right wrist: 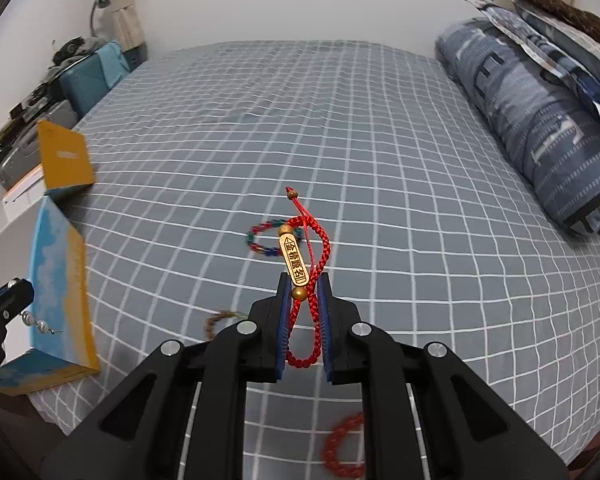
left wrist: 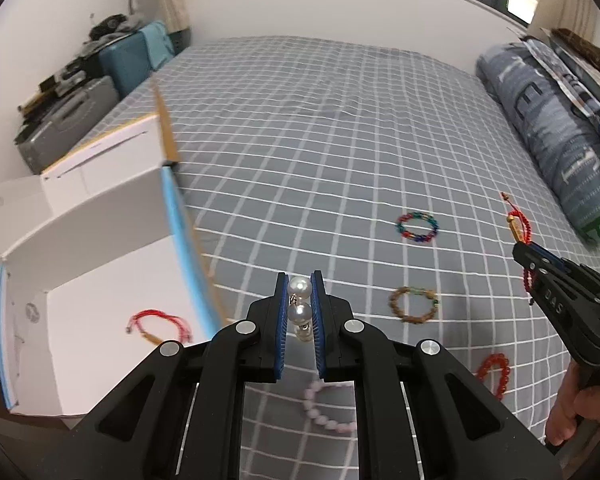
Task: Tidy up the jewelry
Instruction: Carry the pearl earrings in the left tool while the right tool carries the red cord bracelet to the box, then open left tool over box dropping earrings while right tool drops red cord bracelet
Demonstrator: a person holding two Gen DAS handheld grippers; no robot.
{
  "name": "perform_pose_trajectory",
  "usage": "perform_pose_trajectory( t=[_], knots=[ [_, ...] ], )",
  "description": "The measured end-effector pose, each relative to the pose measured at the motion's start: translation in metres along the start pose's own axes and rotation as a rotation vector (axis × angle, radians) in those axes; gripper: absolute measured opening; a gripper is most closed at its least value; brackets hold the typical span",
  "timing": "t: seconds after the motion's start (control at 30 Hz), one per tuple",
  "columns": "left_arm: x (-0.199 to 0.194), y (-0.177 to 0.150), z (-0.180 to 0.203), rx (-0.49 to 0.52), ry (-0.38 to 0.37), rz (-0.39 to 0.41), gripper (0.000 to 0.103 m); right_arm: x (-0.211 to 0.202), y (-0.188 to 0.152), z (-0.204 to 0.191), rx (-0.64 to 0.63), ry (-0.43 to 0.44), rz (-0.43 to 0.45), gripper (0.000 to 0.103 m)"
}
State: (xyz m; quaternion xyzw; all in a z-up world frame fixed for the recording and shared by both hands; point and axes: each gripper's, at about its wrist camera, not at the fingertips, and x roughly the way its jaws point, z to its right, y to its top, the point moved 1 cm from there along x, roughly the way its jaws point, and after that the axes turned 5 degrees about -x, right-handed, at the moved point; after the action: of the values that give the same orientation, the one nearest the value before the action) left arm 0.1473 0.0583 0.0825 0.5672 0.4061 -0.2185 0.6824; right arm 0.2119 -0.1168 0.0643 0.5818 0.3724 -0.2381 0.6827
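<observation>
pearl earring (left wrist: 300, 300) pinched upright, centre frame. red braided bracelet (right wrist: 306, 280) with gold tag, clamped mid-frame. rainbow bead bracelet (left wrist: 417, 227), brown bead bracelet (left wrist: 413, 305), pink bead bracelet (left wrist: 326, 406) flat on bedspread; red cord bracelet (left wrist: 160, 325) in white box (left wrist: 100, 280), lower left.

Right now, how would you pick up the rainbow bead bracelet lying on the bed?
Come straight down from above and pinch one side of the ring. The rainbow bracelet lies flat and open on the checked bedsheet, nothing touching it, so one finger can slip inside the loop and the other outside. I'd take the near edge. Both grippers are full now, so one must empty first.
</observation>
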Motion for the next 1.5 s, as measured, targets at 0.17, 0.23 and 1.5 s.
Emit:
perform_pose_trajectory(
  t=[0.17,0.23,1.5],
  knots=[
    [-0.010,0.003,-0.034,-0.043,0.046,0.008,0.011,-0.009,0.009,-0.033,-0.040,0.040,0.020,0.012],
    [-0.013,0.003,-0.047,-0.059,0.057,0.011,0.011,-0.012,0.011,-0.047,-0.056,0.056,0.025,0.012],
    [0.003,-0.046,-0.296,-0.377,0.284,-0.080,0.011,0.017,-0.003,-0.346,-0.452,0.336,-0.024,0.012]
  ],
)
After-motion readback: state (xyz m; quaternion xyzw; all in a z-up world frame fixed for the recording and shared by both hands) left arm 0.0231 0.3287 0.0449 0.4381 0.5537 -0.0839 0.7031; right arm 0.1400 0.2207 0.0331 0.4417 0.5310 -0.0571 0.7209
